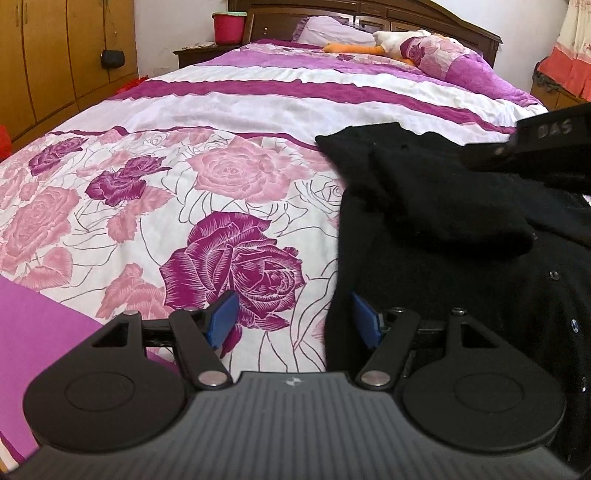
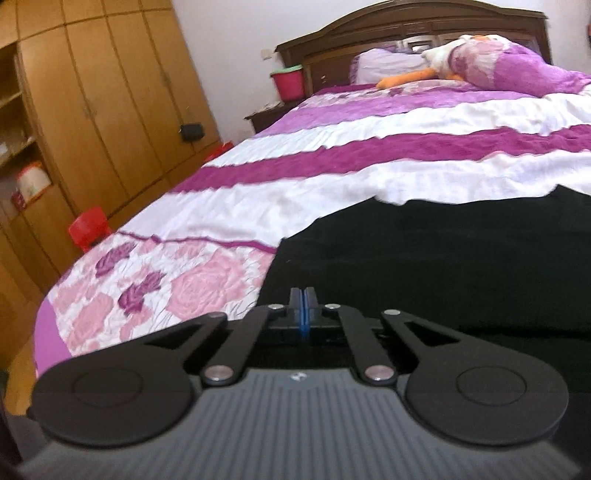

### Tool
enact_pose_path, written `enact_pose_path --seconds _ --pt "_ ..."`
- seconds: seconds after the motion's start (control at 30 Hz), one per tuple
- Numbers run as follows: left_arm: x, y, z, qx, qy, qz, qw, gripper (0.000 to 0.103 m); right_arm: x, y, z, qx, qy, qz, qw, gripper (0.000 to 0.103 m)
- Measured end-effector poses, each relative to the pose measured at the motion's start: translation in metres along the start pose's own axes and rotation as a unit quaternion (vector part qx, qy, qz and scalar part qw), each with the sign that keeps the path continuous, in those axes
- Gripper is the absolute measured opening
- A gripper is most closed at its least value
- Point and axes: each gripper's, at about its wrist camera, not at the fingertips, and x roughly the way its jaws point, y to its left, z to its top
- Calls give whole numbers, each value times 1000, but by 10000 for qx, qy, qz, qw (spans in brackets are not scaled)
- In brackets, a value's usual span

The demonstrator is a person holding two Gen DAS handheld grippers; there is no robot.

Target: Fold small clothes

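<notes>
- The black cardigan lies on the bed, on the rose-print end of the bedspread, with one sleeve folded across its front; the rest looks unfolded
- The left gripper is open, straddling the cardigan's edge and holding nothing
- The right gripper is closed over the cardigan; I cannot tell whether it pinches cloth
- Beyond the cardigan: pillows, headboard, wooden wardrobe, red bucket

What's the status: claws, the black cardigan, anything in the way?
Left claw open, empty, at the black cardigan's edge. Right claw shut, no cloth visibly pinched. Cardigan on the bedspread, one sleeve folded over. Nothing blocking.
</notes>
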Motion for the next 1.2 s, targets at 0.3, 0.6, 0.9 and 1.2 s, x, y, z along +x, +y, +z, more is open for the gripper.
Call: enact_pose_path --seconds 0.3,0.6,0.9,1.2 --pt "-8 1 2 -106 24 76 9999 72 5 13 -6 -208 421 269 9985 7" --pt "-10 12 1 -305 79 -55 9995 72 33 39 -22 -453 906 209 9946 8" --pt "-10 14 1 -349 99 -90 9993 72 24 45 -28 -807 827 38 9933 35" --pt "-11 18 0 -396 92 -110 9991 72 21 57 -34 -1308 393 -208 9904 68"
